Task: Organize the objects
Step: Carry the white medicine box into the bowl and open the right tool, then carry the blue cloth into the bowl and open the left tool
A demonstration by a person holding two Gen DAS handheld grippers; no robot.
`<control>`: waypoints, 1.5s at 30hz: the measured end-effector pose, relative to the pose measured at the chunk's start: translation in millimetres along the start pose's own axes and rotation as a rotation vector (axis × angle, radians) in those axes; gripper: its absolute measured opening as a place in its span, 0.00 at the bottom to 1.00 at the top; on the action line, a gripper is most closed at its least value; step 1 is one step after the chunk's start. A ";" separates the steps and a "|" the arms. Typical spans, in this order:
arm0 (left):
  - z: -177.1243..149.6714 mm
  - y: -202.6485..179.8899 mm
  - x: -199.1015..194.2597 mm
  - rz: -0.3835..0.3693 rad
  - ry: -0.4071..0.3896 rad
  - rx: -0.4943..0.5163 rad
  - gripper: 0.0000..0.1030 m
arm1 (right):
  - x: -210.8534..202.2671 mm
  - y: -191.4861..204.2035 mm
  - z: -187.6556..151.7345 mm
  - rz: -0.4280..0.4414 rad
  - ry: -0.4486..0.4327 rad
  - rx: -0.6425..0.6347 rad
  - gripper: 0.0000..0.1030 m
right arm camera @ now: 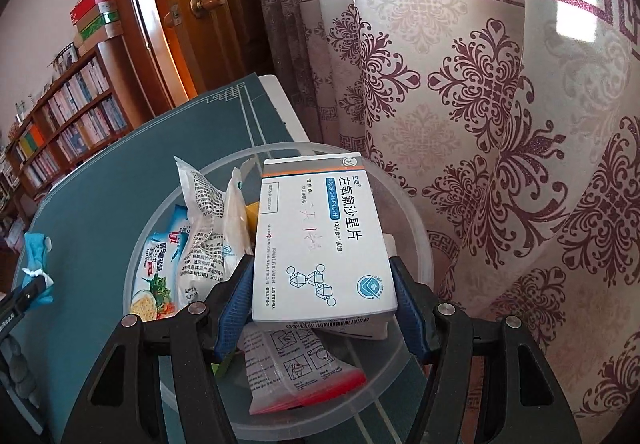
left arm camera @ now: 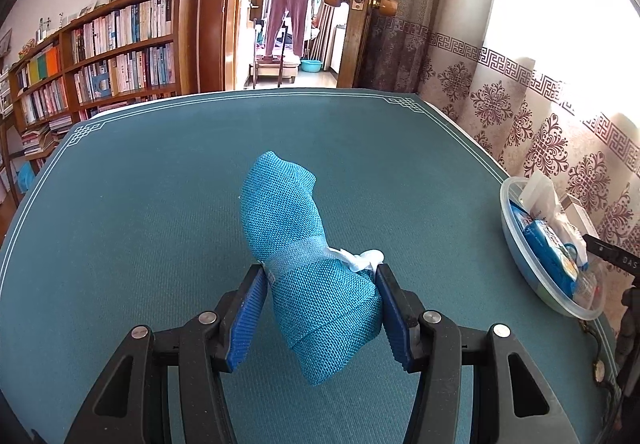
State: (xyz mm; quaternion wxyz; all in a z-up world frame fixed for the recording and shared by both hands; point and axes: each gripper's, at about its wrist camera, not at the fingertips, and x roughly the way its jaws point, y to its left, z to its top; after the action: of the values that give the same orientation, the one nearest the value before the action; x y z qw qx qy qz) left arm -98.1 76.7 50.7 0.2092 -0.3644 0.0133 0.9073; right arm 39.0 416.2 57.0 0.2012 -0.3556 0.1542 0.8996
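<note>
My left gripper (left arm camera: 320, 276) is shut on a rolled blue knitted cloth (left arm camera: 292, 212) bound with clear tape and a white tie, held over the teal table mat (left arm camera: 140, 204). The cloth also shows in the right wrist view (right arm camera: 38, 268). My right gripper (right arm camera: 322, 268) is shut on a white medicine box (right arm camera: 320, 240) with blue Chinese print, held above a clear plastic bowl (right arm camera: 416, 244). The bowl holds a blue snack packet (right arm camera: 160, 276), white sachets (right arm camera: 202, 220) and a red-edged packet (right arm camera: 300, 384). The bowl also shows at the right in the left wrist view (left arm camera: 516, 244).
A patterned curtain (right arm camera: 480, 104) hangs right beside the bowl and the table's right edge. Bookshelves (left arm camera: 100, 56) stand past the table's far left. An open wooden door (left arm camera: 360, 4) lies beyond the far edge. The other gripper's black tip (left arm camera: 608, 250) shows over the bowl.
</note>
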 end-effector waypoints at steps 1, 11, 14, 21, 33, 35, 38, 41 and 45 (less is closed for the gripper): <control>-0.5 -2.8 -1.3 -0.004 0.001 0.001 0.56 | 0.8 -0.2 0.5 0.003 -0.002 -0.006 0.64; 2.4 -48.3 -12.9 -0.073 0.000 0.063 0.56 | -5.1 -2.9 -7.8 0.025 -0.014 -0.051 0.65; 2.8 -65.9 -16.2 -0.098 -0.004 0.094 0.56 | -9.3 -5.5 -10.5 0.038 -0.027 -0.050 0.67; 5.8 -102.8 -16.8 -0.169 0.010 0.140 0.56 | -25.4 -12.5 -11.7 0.055 -0.076 -0.041 0.68; 7.7 -163.6 0.0 -0.247 0.066 0.203 0.57 | -54.2 -14.9 -19.1 0.075 -0.162 -0.061 0.68; 9.3 -172.4 3.1 -0.259 0.073 0.209 0.57 | -55.4 -16.0 -20.1 0.086 -0.163 -0.062 0.68; 12.5 -185.0 8.3 -0.278 0.084 0.215 0.57 | -57.3 -17.2 -21.2 0.096 -0.168 -0.064 0.68; 16.7 -196.0 13.5 -0.300 0.096 0.213 0.57 | -57.5 -18.7 -20.9 0.104 -0.169 -0.062 0.68; 22.6 -209.2 20.2 -0.325 0.107 0.207 0.57 | -54.9 -22.5 -21.5 0.113 -0.165 -0.052 0.68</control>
State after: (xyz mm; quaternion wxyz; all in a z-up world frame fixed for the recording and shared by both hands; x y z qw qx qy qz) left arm -44.6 278.9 80.7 0.3882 -0.3858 0.0588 0.8349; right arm 98.5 412.9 77.5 0.1528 -0.2762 0.1334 0.9395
